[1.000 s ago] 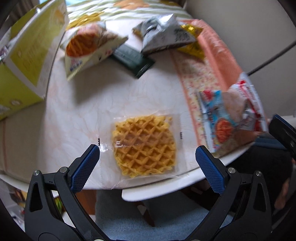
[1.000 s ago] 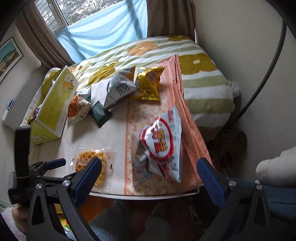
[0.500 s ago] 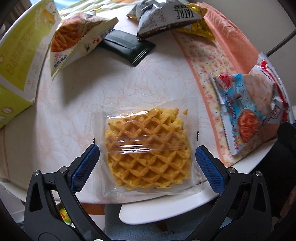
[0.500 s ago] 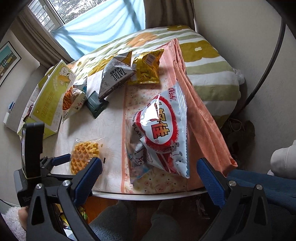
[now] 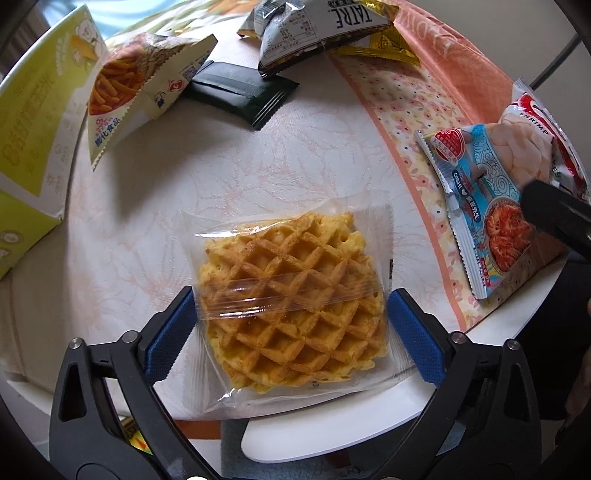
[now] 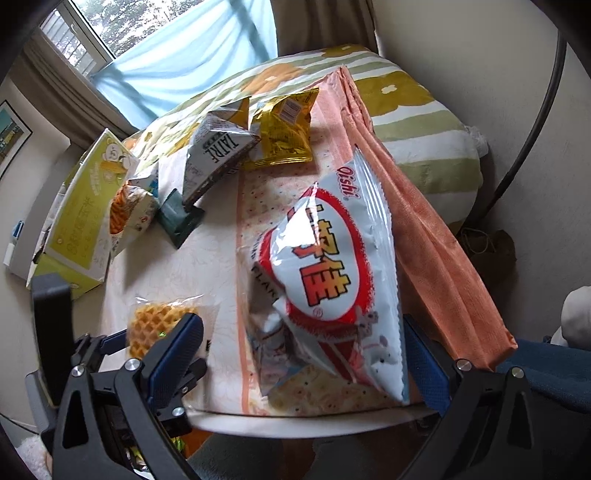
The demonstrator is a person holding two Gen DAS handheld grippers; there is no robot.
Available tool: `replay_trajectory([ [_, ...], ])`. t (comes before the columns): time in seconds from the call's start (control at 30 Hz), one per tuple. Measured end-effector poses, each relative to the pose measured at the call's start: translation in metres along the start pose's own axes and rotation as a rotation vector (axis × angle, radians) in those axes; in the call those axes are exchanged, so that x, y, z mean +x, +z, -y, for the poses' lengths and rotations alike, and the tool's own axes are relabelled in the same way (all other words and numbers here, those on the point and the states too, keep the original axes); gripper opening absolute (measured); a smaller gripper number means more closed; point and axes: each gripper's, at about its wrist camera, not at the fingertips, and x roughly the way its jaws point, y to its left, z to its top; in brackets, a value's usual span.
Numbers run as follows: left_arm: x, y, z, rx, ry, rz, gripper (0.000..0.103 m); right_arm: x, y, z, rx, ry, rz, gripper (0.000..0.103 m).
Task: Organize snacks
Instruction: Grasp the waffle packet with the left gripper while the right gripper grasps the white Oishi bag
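Note:
A clear-wrapped waffle (image 5: pixel 291 299) lies at the near edge of the white round table (image 5: pixel 332 439). My left gripper (image 5: pixel 291 328) is open, its blue pads on either side of the waffle pack, close to its wrapper. The waffle also shows in the right wrist view (image 6: pixel 155 325). My right gripper (image 6: pixel 303 354) is open around the near end of a large white and red Oishi shrimp chip bag (image 6: pixel 332 280), which lies over a smaller blue packet (image 5: pixel 480 206).
A yellow-green carton (image 5: pixel 33 140) stands at the left. A chip-stick bag (image 5: pixel 136 85), a dark green packet (image 5: pixel 240 92), a grey Tatre bag (image 5: pixel 325 26) and a gold bag (image 6: pixel 284 129) lie at the far side. An orange cloth (image 6: pixel 417 229) drapes the right edge.
Both grippers moved forward and lower toward the table. The left now straddles the waffle pack; the right now straddles the near end of the Oishi bag.

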Motion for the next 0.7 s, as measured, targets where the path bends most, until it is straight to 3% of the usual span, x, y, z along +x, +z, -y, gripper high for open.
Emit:
replay_trajectory([
  [0.1, -0.01, -0.011, 0.001, 0.034, -0.007, 0.016, 0.085, 0.001, 0.0, 0.0, 0.003, -0.008, 0.008, 0.102],
  [0.2, -0.014, -0.012, -0.003, 0.04, -0.03, 0.01, 0.079, 0.002, 0.0, -0.001, 0.004, -0.017, 0.015, 0.102],
  [0.5, -0.019, -0.008, -0.015, 0.044, -0.064, -0.004, 0.075, 0.01, 0.006, -0.013, -0.01, -0.052, 0.023, 0.097],
  [0.6, -0.016, -0.004, -0.022, 0.039, -0.068, -0.004, 0.075, 0.015, 0.007, -0.014, -0.015, -0.086, 0.02, 0.091],
  [0.7, -0.023, 0.0, -0.026, 0.043, -0.071, -0.005, 0.075, 0.016, 0.008, -0.012, -0.017, -0.118, 0.014, 0.067],
])
